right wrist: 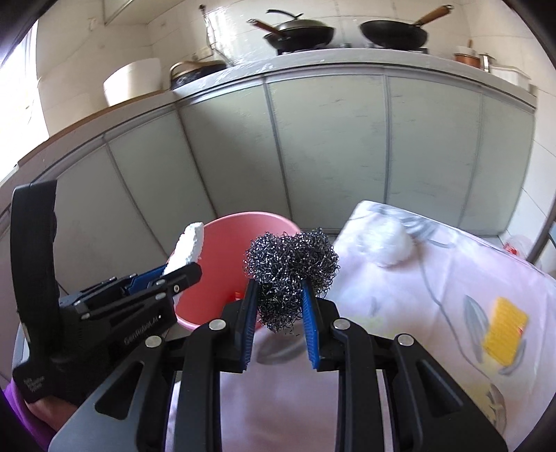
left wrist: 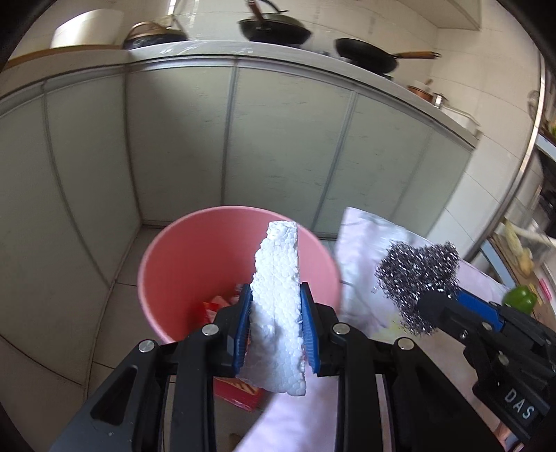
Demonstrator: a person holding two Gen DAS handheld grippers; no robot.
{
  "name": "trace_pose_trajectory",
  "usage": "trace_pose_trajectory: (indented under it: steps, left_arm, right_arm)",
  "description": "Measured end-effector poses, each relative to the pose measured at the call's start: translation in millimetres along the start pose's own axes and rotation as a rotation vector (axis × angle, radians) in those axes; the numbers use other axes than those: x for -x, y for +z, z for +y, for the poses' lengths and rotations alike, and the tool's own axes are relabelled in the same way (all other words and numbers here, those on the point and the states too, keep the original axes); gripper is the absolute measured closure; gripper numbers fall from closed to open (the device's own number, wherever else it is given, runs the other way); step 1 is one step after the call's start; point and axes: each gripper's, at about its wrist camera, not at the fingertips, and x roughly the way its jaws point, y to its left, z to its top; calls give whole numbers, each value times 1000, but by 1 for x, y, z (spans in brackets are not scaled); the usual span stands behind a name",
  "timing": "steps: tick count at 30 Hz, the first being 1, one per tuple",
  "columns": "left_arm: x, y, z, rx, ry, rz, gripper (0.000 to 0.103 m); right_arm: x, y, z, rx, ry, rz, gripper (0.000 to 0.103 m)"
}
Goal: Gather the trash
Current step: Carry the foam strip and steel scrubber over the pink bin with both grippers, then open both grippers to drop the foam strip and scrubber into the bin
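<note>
On my left, the left gripper has its jaws clamped on a chunk of white foam, the blue pads pressing its two sides. The foam stands nearly upright between them, its top end rising above the pads and its lower end hanging below. Behind and beneath it sits the pink bucket on the tiled floor, with red and orange scraps lying at its bottom. From my left camera the foam lines up over the bucket's mouth; how high above the rim it is I cannot tell.

To the right, my right gripper has its jaws closed on a steel scrubber, a tangled grey wad bulging up and out above the pads. In the right camera it hangs just in front of the bucket's right rim, over the near edge of the bench, which wears a pale cloth with a grey print.

Further right on that cloth lie a white crumpled ball near the far edge and a yellow sponge well apart from it, nearer my side. The left camera also catches a green pepper at the bench's right side.

Behind everything runs a row of grey-green cupboard doors, with black pans on the worktop above
</note>
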Motion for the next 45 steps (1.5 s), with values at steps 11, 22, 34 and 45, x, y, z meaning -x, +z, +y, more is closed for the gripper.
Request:
trace_pose_trajectory:
  steps: [11, 22, 34, 45]
  left_arm:
    - [-37, 2, 40, 69, 70, 53, 77]
    - [-61, -3, 50, 86, 95, 92, 77]
    - [-71, -1, 49, 89, 104, 110, 77]
    - [-71, -1, 48, 99, 110, 121, 73]
  right_arm:
    - [-51, 4, 27, 63, 32, 74, 78]
    - [-85, 3, 36, 83, 29, 142, 78]
    - [-101, 2, 36, 82, 18, 188, 73]
    - [-100, 2, 34, 80, 5, 193, 70]
